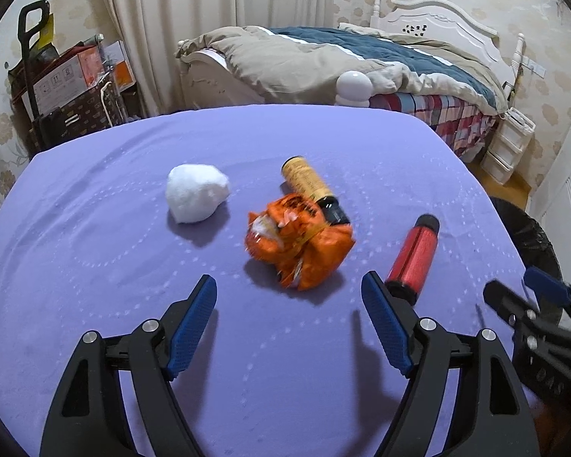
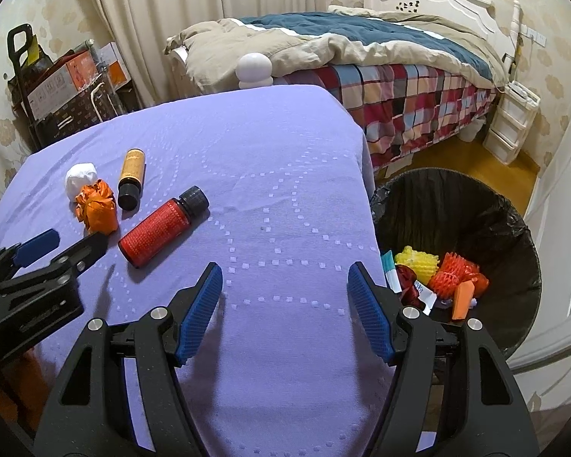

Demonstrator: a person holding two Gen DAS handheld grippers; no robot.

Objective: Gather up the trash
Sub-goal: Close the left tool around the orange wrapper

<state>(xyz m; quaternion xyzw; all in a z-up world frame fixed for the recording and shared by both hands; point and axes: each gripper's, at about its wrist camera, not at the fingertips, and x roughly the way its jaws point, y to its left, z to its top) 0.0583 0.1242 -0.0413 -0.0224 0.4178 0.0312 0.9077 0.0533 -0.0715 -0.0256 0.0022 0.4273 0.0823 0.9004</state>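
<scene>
On the table (image 1: 95, 228), which is covered with a purple cloth, four pieces of trash lie in a loose group: a white paper ball (image 1: 195, 198), a crumpled orange wrapper (image 1: 300, 245), a yellow bottle (image 1: 312, 190) with a dark cap, and a red bottle (image 1: 413, 257) with black ends. The wrapper lies against the cap end of the yellow bottle, the paper ball sits a little apart on the far left side, and the red bottle lies on its side to the right of the wrapper. The left gripper (image 1: 289, 293) hovers low over the cloth with its blue-padded jaws spread wide and nothing between them; the wrapper is just ahead of the gap, and the red bottle's near end sits close beside the right finger's tip. The right gripper (image 2: 285, 280) is also spread wide and holds nothing, above a bare stretch of cloth near the table's right edge. Just beside that edge stands a bin (image 2: 514, 228) lined with a black bag, already containing yellow and orange foam netting and other scraps. Beyond the table is a bed (image 2: 399, 87) with a rumpled quilt.
</scene>
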